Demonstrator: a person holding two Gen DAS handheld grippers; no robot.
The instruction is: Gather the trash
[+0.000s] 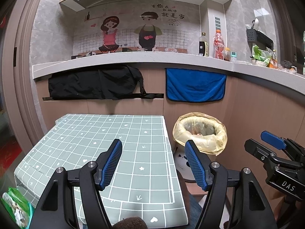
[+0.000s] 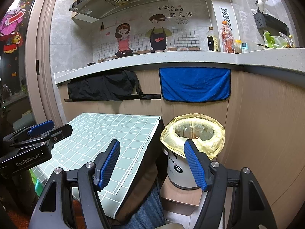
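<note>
A small white bin (image 1: 183, 164) lined with a yellow bag (image 1: 200, 131) stands right of the table; it also shows in the right wrist view (image 2: 177, 171), bag (image 2: 192, 131), with some scraps inside. My left gripper (image 1: 153, 148) is open and empty above the green checked tablecloth (image 1: 106, 141). My right gripper (image 2: 152, 148) is open and empty, between the table edge and the bin. A green wrapper (image 1: 17, 208) lies at the table's lower left in the left wrist view.
The bin sits on a low wooden stool (image 2: 181, 196). A counter (image 1: 133, 59) runs behind, with bottles (image 1: 219, 45), a black cloth (image 1: 95, 84) and a blue towel (image 1: 194, 85) hanging below it. The other gripper shows at right (image 1: 274, 152) and at left (image 2: 38, 133).
</note>
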